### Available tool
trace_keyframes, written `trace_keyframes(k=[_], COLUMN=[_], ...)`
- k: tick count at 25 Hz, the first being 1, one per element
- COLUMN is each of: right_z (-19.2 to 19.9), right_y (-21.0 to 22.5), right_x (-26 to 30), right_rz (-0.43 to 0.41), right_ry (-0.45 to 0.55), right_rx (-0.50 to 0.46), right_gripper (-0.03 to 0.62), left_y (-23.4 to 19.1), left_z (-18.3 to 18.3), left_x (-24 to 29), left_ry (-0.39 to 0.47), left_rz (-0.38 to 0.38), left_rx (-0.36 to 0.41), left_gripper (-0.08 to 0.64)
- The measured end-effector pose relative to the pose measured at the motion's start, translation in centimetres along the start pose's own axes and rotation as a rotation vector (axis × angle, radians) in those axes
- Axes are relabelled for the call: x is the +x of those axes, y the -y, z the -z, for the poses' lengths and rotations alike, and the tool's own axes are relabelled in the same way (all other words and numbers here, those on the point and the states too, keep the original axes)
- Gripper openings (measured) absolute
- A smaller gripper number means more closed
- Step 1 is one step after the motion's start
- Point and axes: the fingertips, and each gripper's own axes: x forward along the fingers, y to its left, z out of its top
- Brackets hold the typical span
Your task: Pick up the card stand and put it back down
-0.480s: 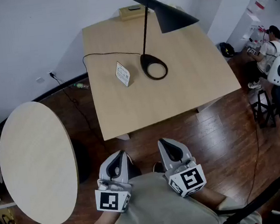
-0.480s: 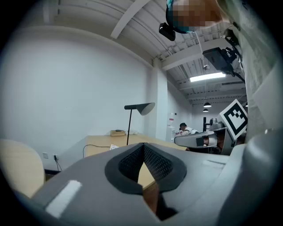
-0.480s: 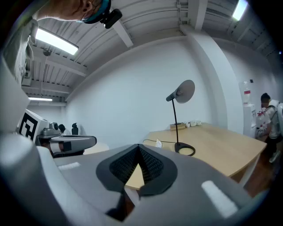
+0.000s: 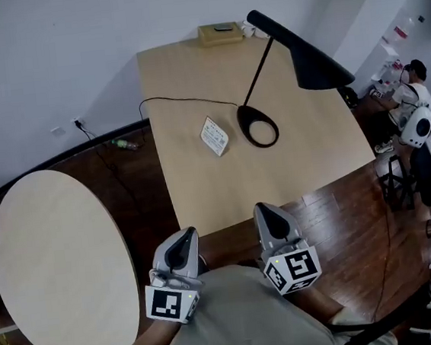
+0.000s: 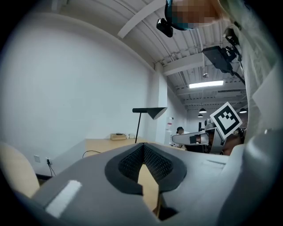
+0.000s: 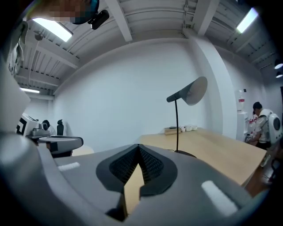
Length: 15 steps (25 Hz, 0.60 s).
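The card stand point(image 4: 214, 137) sits on the desk point(image 4: 313, 157), just beside the lamp point(image 4: 311, 62). It looks light, thin and stiff, so pinch its top edge softly. The left gripper point(image 4: 183, 240) and right gripper point(image 4: 267, 214) have their jaws pressed together, holding nothing.

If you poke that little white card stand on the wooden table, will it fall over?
Probably. The small white card stand looks thin and flat, so a poke on its face may tip it. It seems light for its size, so it might also slide on the smooth square wooden table. It looks stiff, not floppy, since it stands up by itself.
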Motion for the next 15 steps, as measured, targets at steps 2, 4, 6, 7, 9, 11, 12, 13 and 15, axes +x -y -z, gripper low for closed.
trace_keyframes(k=[2,4,6,7,9,11,12,13,15], right_z=[-0.1,0.0,0.3,0.5,1.2,2.1,2.6,3.2,4.0], right_y=[0.0,0.2,1.0,1.6,3.2,4.9,5.7,6.4,7.6], right_x=[1.6,3.4,5.4,6.5,9.1,11.8,13.2,14.4,16.9], right_rz=[0.013,0.013,0.002,-0.005,-0.018,-0.035,-0.045,-0.055,-0.068], right_ry=[-0.006,-0.020,-0.044,-0.057,-0.082,-0.107,-0.122,-0.138,-0.168], right_rx=[-0.008,-0.028,-0.057,-0.069,-0.085,-0.093,-0.096,-0.099,-0.105], right_gripper=[0.000,0.000,0.000,0.000,0.000,0.000,0.000,0.018,0.038], left_y=[-1.4,-2.5,-3.5,-4.1,-5.2,-6.1,-6.5,-6.8,-7.6], left_z=[0.0,0.2,0.4,0.5,0.5,0.3,0.1,0.0,-0.2], left_x=[0.2,0.4,0.7,0.9,1.6,2.2,2.3,2.5,2.8], left_ry=[0.003,-0.006,-0.012,-0.014,-0.012,-0.010,-0.012,-0.018,-0.027], left_rz=[-0.003,-0.007,-0.038,-0.061,-0.115,-0.179,-0.207,-0.232,-0.277], left_rx=[-0.007,-0.021,-0.030,-0.030,-0.021,-0.013,-0.014,-0.017,-0.021], left_gripper=[0.003,0.003,0.003,0.003,0.003,0.003,0.003,0.003,0.003])
